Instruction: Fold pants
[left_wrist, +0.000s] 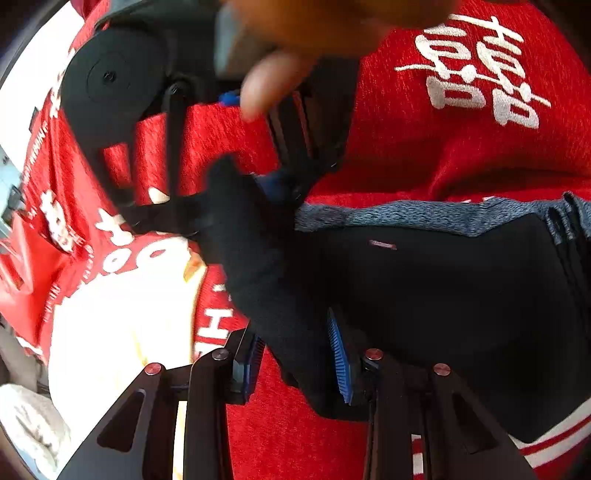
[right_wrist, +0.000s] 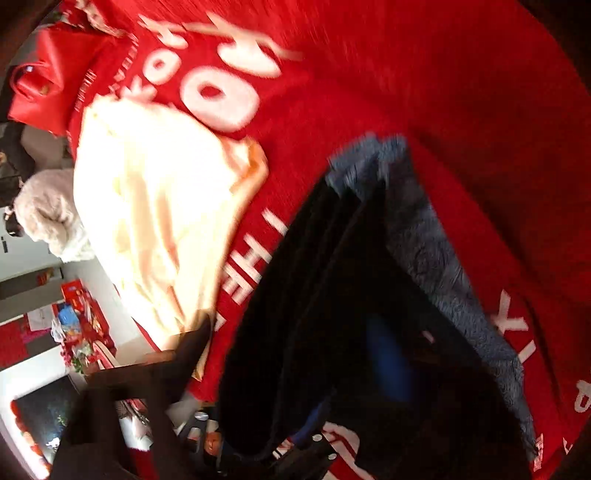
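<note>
The black pants (left_wrist: 443, 302) with a grey-blue fleece lining (left_wrist: 406, 216) lie on a red blanket. A band of their black cloth runs up between the blue pads of my left gripper (left_wrist: 297, 365), which is shut on it. That band ends in a bunch at my right gripper (left_wrist: 258, 181), which comes in from the upper left and pinches it; a person's blurred hand (left_wrist: 266, 85) holds that gripper. The right wrist view is blurred. Black pants cloth (right_wrist: 303, 314) covers its fingers, and only one blue pad (right_wrist: 388, 358) shows through.
The red blanket (left_wrist: 443, 147) with white lettering covers the surface. A cream cloth (right_wrist: 155, 206) lies to the left of the pants, with a fluffy beige item (right_wrist: 48, 214) beyond it. A red bag (right_wrist: 44, 81) sits at the far left, and the floor with clutter (right_wrist: 81, 332) shows below.
</note>
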